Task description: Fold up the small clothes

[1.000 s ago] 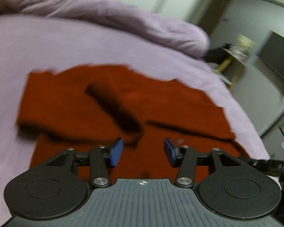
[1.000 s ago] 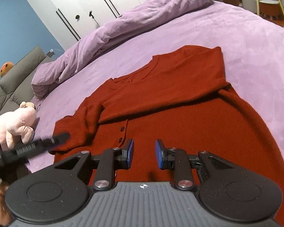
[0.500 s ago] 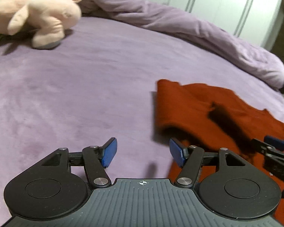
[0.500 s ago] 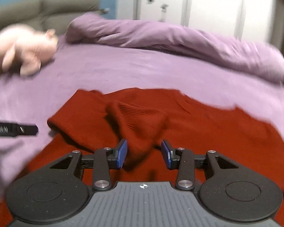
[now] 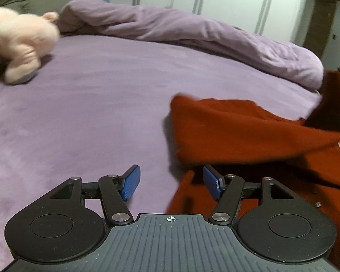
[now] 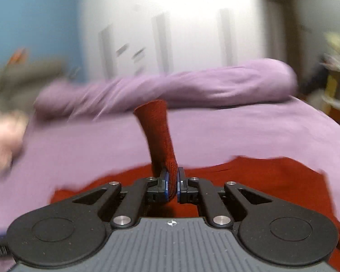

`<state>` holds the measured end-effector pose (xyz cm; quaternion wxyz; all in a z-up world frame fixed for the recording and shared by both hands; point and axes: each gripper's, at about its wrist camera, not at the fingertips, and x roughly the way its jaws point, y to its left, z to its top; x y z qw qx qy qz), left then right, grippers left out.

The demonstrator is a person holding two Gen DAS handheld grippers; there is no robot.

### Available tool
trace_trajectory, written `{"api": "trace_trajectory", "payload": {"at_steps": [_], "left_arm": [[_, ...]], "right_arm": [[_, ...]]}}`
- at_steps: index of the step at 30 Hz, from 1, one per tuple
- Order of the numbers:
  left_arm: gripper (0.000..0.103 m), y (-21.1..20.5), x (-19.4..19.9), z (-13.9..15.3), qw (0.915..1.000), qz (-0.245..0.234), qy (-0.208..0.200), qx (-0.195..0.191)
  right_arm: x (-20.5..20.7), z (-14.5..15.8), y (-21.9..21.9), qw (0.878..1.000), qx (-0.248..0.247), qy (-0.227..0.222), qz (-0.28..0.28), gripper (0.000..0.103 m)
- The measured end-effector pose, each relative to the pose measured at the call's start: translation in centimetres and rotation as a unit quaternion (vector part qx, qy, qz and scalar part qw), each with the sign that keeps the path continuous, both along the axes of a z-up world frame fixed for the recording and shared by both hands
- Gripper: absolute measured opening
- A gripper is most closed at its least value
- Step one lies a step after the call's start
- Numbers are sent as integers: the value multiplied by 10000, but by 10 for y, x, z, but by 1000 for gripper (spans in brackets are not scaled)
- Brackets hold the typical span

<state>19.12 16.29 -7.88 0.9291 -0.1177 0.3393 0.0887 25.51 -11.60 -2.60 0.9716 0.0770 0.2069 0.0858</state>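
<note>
While your right gripper (image 6: 172, 182) was clenched on the sleeve (image 6: 158, 133) of the sweater (image 5: 249, 131) lying on the bed (image 5: 90, 104), your left gripper (image 5: 170, 184) stood released. Sleeve-folding appeared underway; laying it across the body came next.

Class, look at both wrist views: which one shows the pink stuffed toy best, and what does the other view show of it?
The left wrist view. There the pink stuffed toy lies on the purple bed at upper left, only mildly blurred, its rounded body and limbs readable. The right wrist view shows only a smeared pale pink patch at its left edge.
</note>
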Motion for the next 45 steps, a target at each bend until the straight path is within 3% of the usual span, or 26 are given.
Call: {"api": "trace_trajectory", "payload": {"at_steps": [2,5,7,9,12,14,15,16,18,19,20,22,24,27,29,32,34,36,39,42,45], "left_arm": [[67,-12,12,-5,9999,-84,105,-17],[67,-25,22,-10,9996,-195,225,-9],[67,-30,24,-12,9993,-235,278,82],[67,-33,28,-15,9990,-251,343,168],[67,-34,34,-16,9985,-234,437,219],[67,-35,39,-18,9981,-234,511,248],[67,-36,41,-19,9979,-234,536,275],[67,-37,43,-19,9978,-221,541,315],[67,-39,46,-19,9976,-199,529,398],[67,-40,47,-19,9975,-190,524,431],[67,-41,49,-19,9974,-173,506,480],[67,-40,50,-20,9972,-133,504,539],[68,-39,52,-23,9972,-118,536,506],[69,-37,52,-24,9972,-96,557,488],[70,-35,50,-22,9969,-113,575,519],[70,-31,45,-14,9975,-85,518,474],[70,-30,42,-8,9981,-5,389,480],[70,-33,40,1,9980,125,218,574],[71,-41,43,12,9988,-16,-19,479],[71,-54,56,10,9982,-276,83,534],[71,-68,70,1,9951,-565,213,780]], "right_arm": [[2,-9,-35,9987,124,118,-482,7],[21,-43,-81,9890,310,1264,-702,11],[23,-59,-108,9804,691,1650,-819,20],[21,-63,-127,9753,1129,1673,-901,34],[24,-65,-142,9697,1484,1616,-1078,42],[36,-70,-146,9645,1680,1694,-1128,40],[40,-72,-147,9638,1740,1696,-1099,26],[46,-72,-144,9653,1679,1720,-1022,5],[57,-66,-129,9723,1161,1817,-900,5],[58,-57,-121,9787,824,1673,-860,4],[54,-46,-121,9841,798,1356,-827,4],[36,-28,-136,9828,1601,460,-794,4],[25,-27,-148,9750,1924,227,-1088,5],[28,-55,-150,9782,1181,929,-1434,9],[29,-75,-157,9713,971,1532,-1538,9],[12,-72,-172,9702,1238,1388,-1551,11],[4,-60,-174,9715,891,1169,-1858,26],[-3,-47,-167,9730,342,870,-2110,28],[2,-34,-154,9819,22,643,-1781,28],[27,-44,-137,9873,-238,1191,-1021,26],[47,-65,-118,9762,-1079,1734,-726,21]]}}
